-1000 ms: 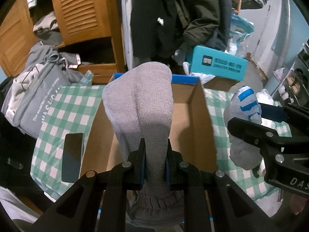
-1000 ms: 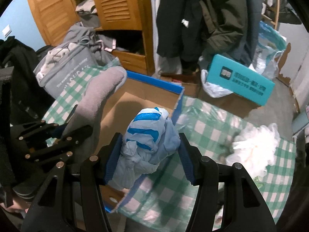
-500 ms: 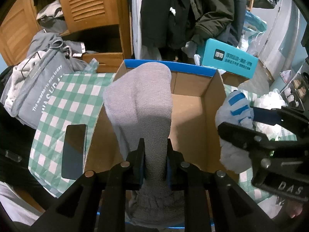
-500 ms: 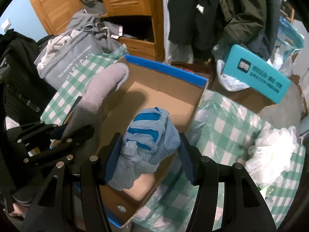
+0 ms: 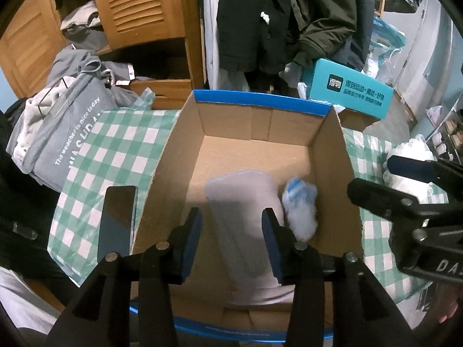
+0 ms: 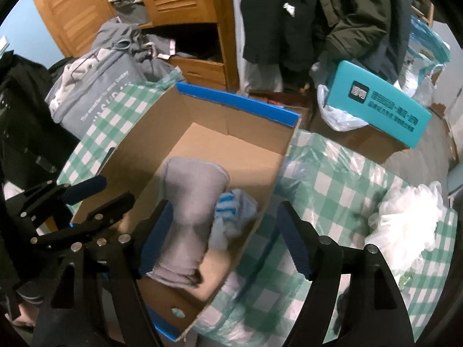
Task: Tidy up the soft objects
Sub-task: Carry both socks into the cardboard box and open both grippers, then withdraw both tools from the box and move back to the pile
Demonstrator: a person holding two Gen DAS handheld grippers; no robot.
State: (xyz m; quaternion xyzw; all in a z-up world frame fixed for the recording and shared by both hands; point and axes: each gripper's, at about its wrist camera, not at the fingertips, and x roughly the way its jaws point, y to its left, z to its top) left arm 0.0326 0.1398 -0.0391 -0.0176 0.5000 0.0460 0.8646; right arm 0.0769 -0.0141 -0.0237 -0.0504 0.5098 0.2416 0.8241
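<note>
A grey sock [image 5: 246, 217] lies inside the open cardboard box [image 5: 254, 124] with the blue rim. A balled blue-striped pale sock [image 5: 299, 205] lies beside it on its right. My left gripper [image 5: 231, 231] is open and empty above the box's near end. My right gripper [image 6: 224, 231] is open and empty over the box's right wall; it shows in the left wrist view [image 5: 373, 179] at the right. The right wrist view shows the grey sock [image 6: 191, 202], the striped sock [image 6: 231, 211] and the box [image 6: 240, 127].
The box stands on a green-checked tablecloth [image 5: 110, 156]. A black phone [image 5: 118, 219] lies left of the box. A white fluffy bundle [image 6: 405, 214] lies at the right. A grey bag [image 5: 63, 133], a teal box [image 5: 350, 92], a wooden wardrobe and hanging coats stand behind.
Both grippers have opened. The grey sock and the striped sock have dropped from the jaws into the box. Both grippers moved forward over the box.
</note>
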